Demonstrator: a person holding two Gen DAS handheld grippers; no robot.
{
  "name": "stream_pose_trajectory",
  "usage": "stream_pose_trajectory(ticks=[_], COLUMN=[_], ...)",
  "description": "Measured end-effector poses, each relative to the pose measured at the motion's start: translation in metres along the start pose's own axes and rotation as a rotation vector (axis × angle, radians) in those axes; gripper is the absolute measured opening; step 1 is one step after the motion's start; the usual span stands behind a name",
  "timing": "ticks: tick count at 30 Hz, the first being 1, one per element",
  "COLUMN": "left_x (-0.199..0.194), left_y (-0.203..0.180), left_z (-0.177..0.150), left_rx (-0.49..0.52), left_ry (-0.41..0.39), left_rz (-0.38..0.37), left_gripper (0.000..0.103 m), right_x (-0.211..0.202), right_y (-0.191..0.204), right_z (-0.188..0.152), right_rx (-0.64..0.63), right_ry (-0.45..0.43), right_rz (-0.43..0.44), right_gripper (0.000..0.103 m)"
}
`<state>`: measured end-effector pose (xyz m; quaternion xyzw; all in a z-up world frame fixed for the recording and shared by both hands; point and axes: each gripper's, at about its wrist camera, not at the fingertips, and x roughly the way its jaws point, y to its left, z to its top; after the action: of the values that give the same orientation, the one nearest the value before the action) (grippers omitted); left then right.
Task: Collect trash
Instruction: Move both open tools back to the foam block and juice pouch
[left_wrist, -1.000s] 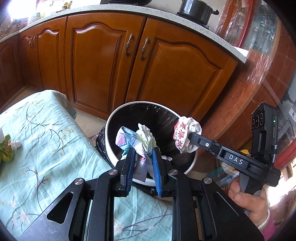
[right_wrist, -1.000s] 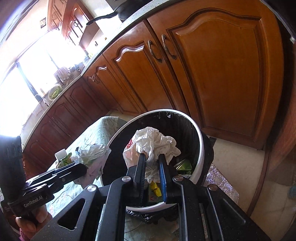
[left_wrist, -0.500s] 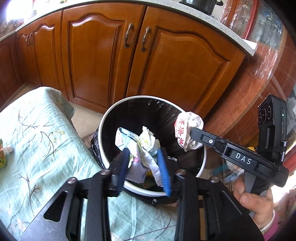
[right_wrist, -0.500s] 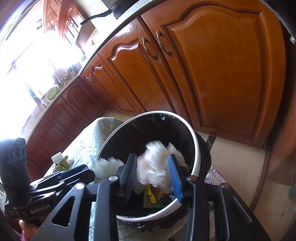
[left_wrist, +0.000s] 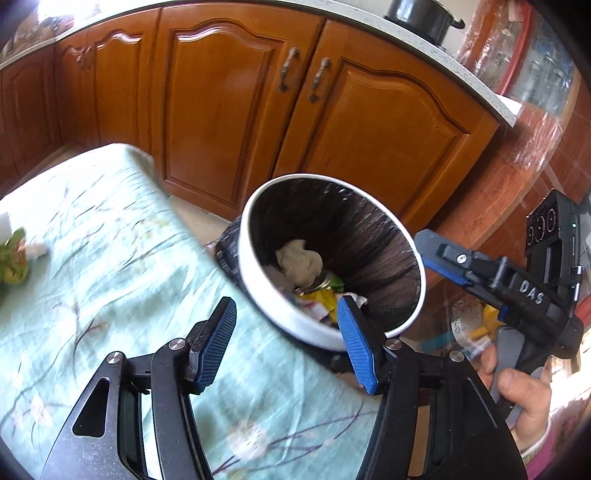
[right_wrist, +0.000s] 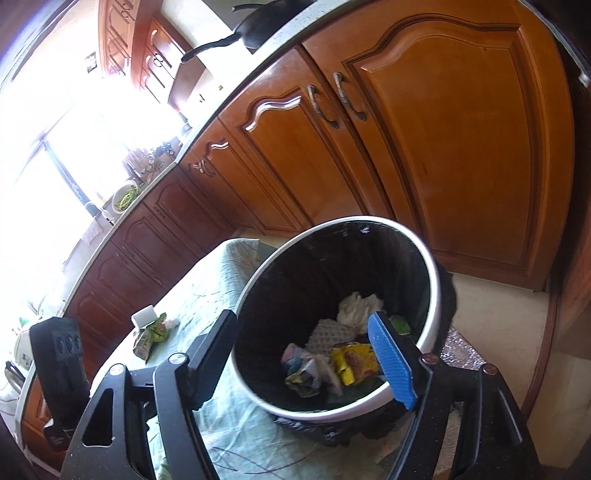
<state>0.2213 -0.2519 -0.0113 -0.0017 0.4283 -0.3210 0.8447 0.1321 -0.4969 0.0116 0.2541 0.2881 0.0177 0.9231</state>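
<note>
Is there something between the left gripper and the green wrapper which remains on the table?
Nothing visible. The left gripper is open and empty; only bare tablecloth lies between it and the green wrapper, far to its left.

Trash bin (right_wrist: 436, 291): round, white rim, black liner bag, upright on floor just beside my cloth-covered table, before wooden cabinets. Inside at bottom: crumpled white paper wad (right_wrist: 360, 306), yellow wrapper (right_wrist: 352, 363), bluish crumpled wrapper (right_wrist: 297, 363), green scrap (left_wrist: 334, 282). All loose.
</note>
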Motion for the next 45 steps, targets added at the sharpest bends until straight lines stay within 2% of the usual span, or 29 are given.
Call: stream_pose_trajectory(ticks=[14,27,33,41,45], left_x=[-0.064,-0.116,-0.128,-0.133,-0.132], left_y=[0.096,0.171,0.195,0.222,0.239], left_z=[-0.061,-0.081,-0.08,-0.065,-0.056], left_rx=[-0.203,-0.325,-0.336,-0.276,-0.271], left_ry=[-0.05,-0.111,-0.123,-0.113,-0.1], left_rz=[0.108,0.189,0.215,0.282,0.283], left_gripper=[0.059,0.059,0.059,0.063,0.064], right_x=[0.045,0.098,0.128,0.17,0.195], right_y=[0.092,0.179,0.205,0.242,0.257], right_z=[-0.038,-0.057,-0.052,-0.039,-0.034], right_rx=[-0.131,-0.274,-0.307,-0.404,-0.453], right_ry=[0.136,0.264,0.306,0.336,0.363], right_rz=[0.157,0.292,0.338,0.378,0.386], right_gripper=[0.08,0.08,0.08,0.083,0.084])
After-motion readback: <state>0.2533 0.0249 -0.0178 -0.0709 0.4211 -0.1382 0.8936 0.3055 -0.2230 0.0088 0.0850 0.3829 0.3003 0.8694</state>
